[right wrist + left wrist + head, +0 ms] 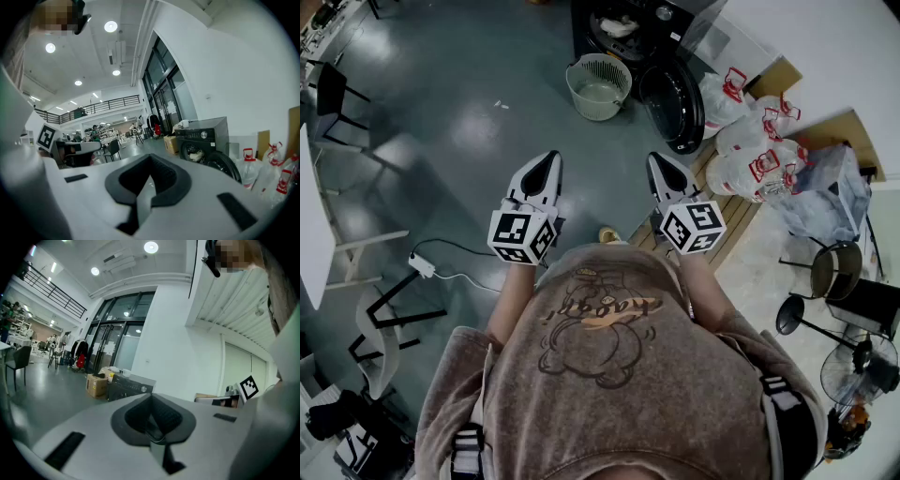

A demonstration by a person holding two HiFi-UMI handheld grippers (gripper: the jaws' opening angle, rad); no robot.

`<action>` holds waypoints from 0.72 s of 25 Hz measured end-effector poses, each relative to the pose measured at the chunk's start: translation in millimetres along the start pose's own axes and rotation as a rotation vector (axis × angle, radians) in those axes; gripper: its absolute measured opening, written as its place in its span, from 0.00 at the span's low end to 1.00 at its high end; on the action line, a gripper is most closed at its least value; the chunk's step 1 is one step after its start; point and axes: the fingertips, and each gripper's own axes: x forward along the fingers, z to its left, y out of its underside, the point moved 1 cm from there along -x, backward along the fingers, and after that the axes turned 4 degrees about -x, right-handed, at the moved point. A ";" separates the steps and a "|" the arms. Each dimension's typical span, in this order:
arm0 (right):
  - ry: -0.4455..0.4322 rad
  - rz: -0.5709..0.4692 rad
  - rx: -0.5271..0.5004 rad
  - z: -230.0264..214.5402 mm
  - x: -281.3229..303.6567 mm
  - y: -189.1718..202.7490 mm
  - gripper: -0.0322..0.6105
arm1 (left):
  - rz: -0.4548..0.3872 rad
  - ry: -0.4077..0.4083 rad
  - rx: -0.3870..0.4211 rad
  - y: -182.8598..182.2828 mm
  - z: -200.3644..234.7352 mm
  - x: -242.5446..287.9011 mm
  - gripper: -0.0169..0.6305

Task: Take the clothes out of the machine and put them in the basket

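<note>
The left gripper point(546, 161) and the right gripper point(661, 161) are smooth pale-grey plastic wedges with black inner pads. Each tapers to a point, and each carries a cube with black-and-white square markers at its near end. Both claws are pressed together with nothing between them, and both are held out level in front of a person in a fuzzy brown top point(609, 375) printed with a bear. On the far side of the glossy grey-green floor point(469, 112) stands the machine point(661, 14), a boxy black front-loader with a round knob on its panel. Its round, dark-glazed door point(670, 105) is swung open toward the right. The clothes point(619, 26) are inside its drum, a pale crumpled bundle seen through the opening, well apart from both grippers. Just left of the door stands the basket point(623, 80), round, pale and slotted along its wall, upright with its top open; its light inner bottom shows. To the right of the machine, soft translucent white bags point(741, 141) with red handles are bunched together on a wooden board point(741, 220). Near left, a white power strip point(422, 264) lies on the floor with a thin dark cable.
</note>
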 end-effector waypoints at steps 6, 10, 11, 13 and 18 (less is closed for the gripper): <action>0.000 -0.014 0.015 16.7 -4.3 0.5 0.05 | -0.015 0.024 0.011 -2.7 -4.7 -9.3 0.03; 0.008 -0.007 0.004 28.5 -12.5 5.6 0.05 | -0.019 0.037 0.015 0.9 -4.9 -18.8 0.03; 0.010 -0.003 -0.001 30.7 -15.2 7.8 0.05 | -0.020 0.041 0.016 2.3 -5.3 -21.3 0.03; 0.016 0.007 -0.006 33.6 -19.5 12.6 0.05 | -0.022 0.050 0.014 5.1 -6.0 -25.5 0.03; 0.020 0.041 -0.009 38.8 -19.3 24.1 0.05 | -0.019 0.049 -0.008 12.1 -0.1 -32.6 0.03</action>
